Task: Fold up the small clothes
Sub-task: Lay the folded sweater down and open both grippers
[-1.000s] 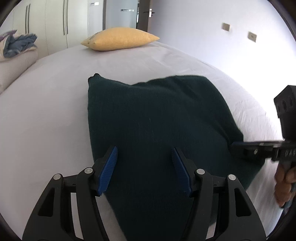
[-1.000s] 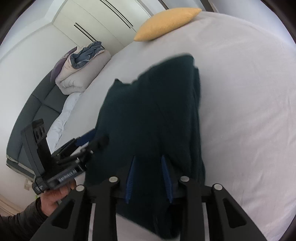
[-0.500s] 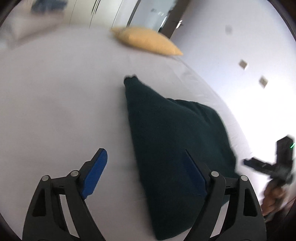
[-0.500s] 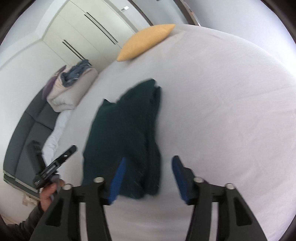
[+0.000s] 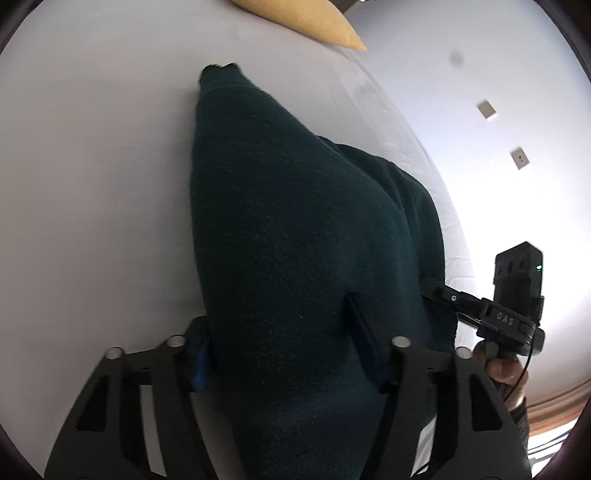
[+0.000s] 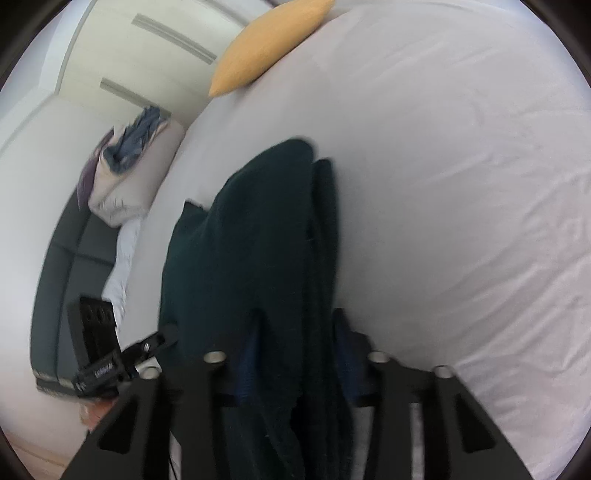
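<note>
Now both tools straddle garment, prev. clear

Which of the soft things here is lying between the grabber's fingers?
The dark green knitted garment; the yellow pillow lies far off at the bed's far end.

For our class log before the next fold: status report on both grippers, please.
Left gripper open, straddling dark green knitted garment. Right gripper open, garment between fingers. Garment bunched on white bed sheet. Yellow pillow far off, nothing blocking.
</note>
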### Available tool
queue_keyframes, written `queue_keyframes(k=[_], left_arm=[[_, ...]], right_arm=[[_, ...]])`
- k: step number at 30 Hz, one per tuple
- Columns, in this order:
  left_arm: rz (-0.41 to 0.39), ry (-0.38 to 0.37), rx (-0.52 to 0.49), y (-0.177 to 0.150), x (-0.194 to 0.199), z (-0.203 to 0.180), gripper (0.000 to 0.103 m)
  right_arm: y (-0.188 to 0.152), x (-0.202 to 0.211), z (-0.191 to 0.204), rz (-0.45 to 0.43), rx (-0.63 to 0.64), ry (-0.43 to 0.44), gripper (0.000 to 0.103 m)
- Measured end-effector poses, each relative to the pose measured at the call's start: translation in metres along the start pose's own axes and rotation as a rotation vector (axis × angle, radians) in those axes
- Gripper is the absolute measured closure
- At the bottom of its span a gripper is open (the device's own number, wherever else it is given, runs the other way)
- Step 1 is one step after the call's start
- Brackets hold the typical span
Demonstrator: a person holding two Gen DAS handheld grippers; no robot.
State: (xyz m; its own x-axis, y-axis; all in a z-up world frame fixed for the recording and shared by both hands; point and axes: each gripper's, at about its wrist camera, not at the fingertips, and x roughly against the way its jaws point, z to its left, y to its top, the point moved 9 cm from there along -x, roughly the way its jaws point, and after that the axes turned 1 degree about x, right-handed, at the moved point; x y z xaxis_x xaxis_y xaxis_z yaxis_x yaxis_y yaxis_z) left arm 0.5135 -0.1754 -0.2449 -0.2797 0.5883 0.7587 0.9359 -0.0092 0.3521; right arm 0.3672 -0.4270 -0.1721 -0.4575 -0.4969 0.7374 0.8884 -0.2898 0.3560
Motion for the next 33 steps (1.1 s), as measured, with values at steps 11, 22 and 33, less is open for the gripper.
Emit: queue_keyframes(k=[11, 22, 33], left_arm=[[-0.107, 0.085, -0.134, -0.021, 0.063, -0.031, 0.069], [-0.207, 0.160, -0.165, -0.084, 0.222, 0.012, 0.069], [-0.132, 0.194, -0.042, -0.192, 0.248, 0.113, 0.068]], right_arm=[[-0.024, 0.041, 0.105, -0.146, 0.389, -0.313, 0.079], [-0.106, 0.068, 0.222, -0.158, 0.459, -0.137, 0.079], [-0.209, 0.003, 0.234, -0.026, 0.366, -0.018, 0.079]])
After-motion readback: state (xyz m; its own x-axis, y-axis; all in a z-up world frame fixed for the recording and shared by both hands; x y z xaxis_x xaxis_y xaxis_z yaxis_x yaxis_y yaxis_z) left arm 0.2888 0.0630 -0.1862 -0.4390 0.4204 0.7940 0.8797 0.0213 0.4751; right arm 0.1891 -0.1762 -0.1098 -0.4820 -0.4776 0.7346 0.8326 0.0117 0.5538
